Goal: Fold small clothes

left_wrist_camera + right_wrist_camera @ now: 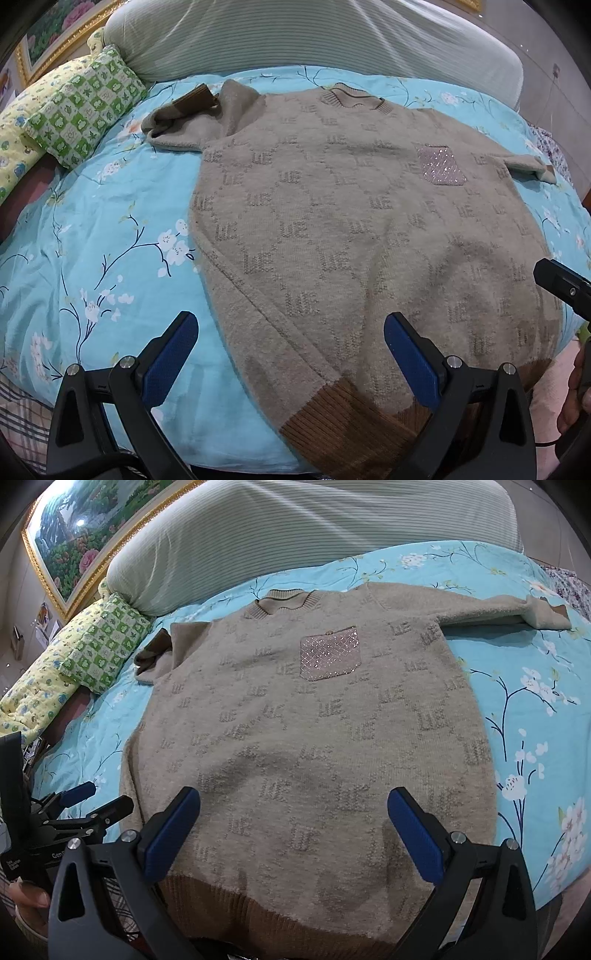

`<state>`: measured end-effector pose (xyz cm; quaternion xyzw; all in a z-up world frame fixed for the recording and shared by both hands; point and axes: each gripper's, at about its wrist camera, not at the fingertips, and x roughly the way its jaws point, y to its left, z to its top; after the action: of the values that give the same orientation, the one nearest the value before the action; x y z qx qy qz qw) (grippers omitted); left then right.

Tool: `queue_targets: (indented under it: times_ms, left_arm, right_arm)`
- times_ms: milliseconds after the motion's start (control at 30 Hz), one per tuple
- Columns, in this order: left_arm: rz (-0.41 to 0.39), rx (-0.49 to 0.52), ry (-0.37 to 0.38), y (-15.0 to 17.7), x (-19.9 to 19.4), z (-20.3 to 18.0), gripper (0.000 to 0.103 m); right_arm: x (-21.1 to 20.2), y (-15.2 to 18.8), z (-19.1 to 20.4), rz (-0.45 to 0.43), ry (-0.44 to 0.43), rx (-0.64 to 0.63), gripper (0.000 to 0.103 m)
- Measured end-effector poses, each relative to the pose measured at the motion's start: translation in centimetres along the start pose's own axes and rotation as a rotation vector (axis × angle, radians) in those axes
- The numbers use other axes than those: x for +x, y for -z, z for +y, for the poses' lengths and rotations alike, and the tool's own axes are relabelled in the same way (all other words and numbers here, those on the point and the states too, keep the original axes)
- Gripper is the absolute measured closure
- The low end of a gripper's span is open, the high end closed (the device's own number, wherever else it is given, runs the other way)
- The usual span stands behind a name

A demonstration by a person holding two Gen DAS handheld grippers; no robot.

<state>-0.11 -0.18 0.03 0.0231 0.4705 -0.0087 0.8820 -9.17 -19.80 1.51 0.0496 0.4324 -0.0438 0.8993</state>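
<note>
A beige knitted sweater (pixel 332 221) (pixel 314 738) with a letter pattern lies flat, front up, on a blue floral bedspread (pixel 110 221) (pixel 535 709). It has a sparkly pink chest pocket (pixel 441 164) (pixel 330 652) and a brown ribbed hem (pixel 343 417) (pixel 295 915) nearest me. One sleeve (pixel 177 114) is bunched at the upper left, and the other sleeve (pixel 517 609) stretches out to the right. My left gripper (pixel 291 325) (pixel 99 799) hovers open above the sweater's lower left edge. Over the lower middle, my right gripper (pixel 293 801) (pixel 561 288) is open too. Neither holds anything.
A green checked pillow (pixel 85 114) (pixel 107 646) and a yellow one lie at the left. A striped grey-green bolster (pixel 295 33) (pixel 295 528) runs along the back. A framed painting (pixel 92 528) hangs behind. Plaid cloth (pixel 18 417) shows at the near left edge.
</note>
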Motion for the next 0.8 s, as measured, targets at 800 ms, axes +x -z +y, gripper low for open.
queue_targets:
  times_ms: [800]
  left_arm:
    - [-0.001,0.016,-0.022,0.09,0.14,0.01,0.002]
  right_arm:
    - [0.04,-0.04,0.0,0.001,-0.001,0.002,0.002]
